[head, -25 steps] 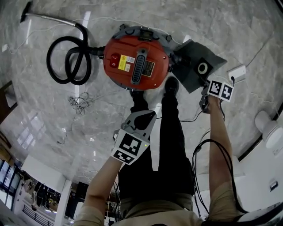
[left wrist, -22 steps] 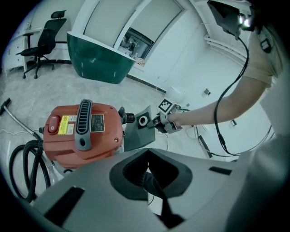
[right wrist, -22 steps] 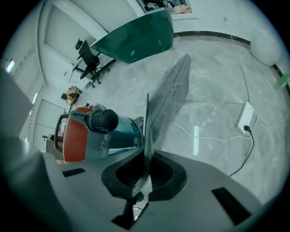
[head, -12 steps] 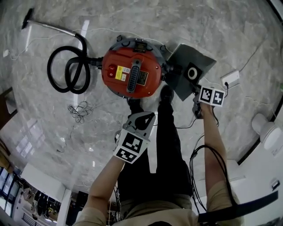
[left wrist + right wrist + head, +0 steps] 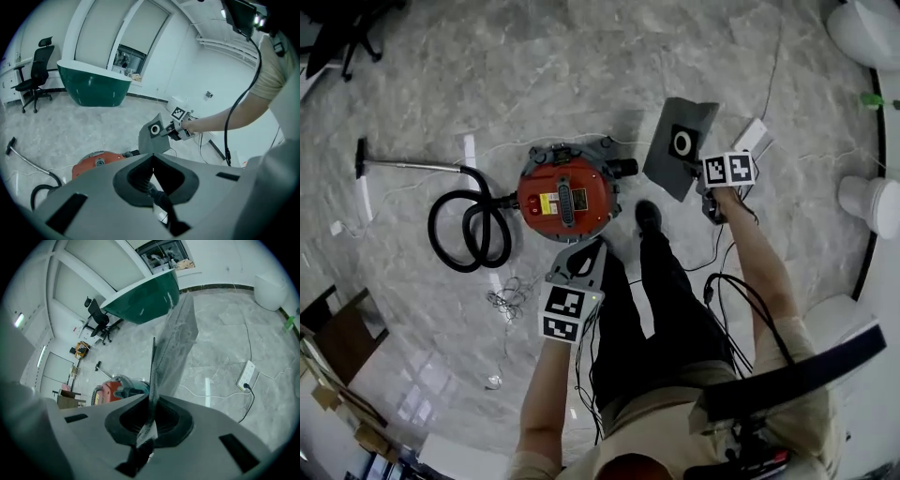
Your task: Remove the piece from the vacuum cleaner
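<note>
Forearm stretched forward, right gripper pinching dust bag

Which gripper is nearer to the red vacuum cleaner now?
Left. The left gripper hangs just beside the vacuum cleaner; the right gripper is farther off, shut on the grey bag.

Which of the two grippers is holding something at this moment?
The right gripper: its jaws are shut on the edge of the flat grey piece with the white ring. The left gripper has its jaws together on nothing.
</note>
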A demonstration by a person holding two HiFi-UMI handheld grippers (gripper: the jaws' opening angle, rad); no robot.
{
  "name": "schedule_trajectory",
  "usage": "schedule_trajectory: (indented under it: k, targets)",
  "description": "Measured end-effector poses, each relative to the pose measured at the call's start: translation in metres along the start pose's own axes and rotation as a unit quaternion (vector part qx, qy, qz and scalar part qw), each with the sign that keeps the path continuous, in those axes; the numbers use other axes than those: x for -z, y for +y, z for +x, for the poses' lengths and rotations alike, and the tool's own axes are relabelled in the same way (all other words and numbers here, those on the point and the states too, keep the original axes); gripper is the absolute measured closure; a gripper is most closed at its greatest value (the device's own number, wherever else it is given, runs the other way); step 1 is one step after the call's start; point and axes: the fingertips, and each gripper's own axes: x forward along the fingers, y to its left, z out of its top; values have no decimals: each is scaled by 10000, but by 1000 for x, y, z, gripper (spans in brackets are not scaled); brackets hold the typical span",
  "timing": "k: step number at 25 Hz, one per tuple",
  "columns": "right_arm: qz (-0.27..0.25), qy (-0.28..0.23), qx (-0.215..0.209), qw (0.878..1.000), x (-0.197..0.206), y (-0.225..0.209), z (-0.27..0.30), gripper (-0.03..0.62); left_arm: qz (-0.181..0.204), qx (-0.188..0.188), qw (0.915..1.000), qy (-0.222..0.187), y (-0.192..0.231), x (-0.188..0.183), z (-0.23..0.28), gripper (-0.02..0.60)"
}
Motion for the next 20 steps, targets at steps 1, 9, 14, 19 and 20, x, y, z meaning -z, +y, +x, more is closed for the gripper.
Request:
schedule_trajectory:
  k: [1, 9, 14, 19, 20]
  targets:
    - [-11, -38, -44, 10000, -5, 6, -11, 579, 44, -16, 10000, 32, -4, -6, -7, 578]
    - [78, -191, -707, 9973, -28, 65, -74, 579, 320, -172, 9993, -36, -32, -61, -46, 578]
    - [44, -228, -1296, 9913, -31, 112, -127, 579, 457, -81, 9988, -158, -73, -107, -72, 578]
    - [-233, -450, -1454, 9881, -41, 138, -176, 579, 452, -340, 9976, -400, -93, -139, -97, 578]
    - [-318, -492, -1440, 9878, -41, 141, -186, 579, 439, -360, 9973, -458, -98, -143, -100, 578]
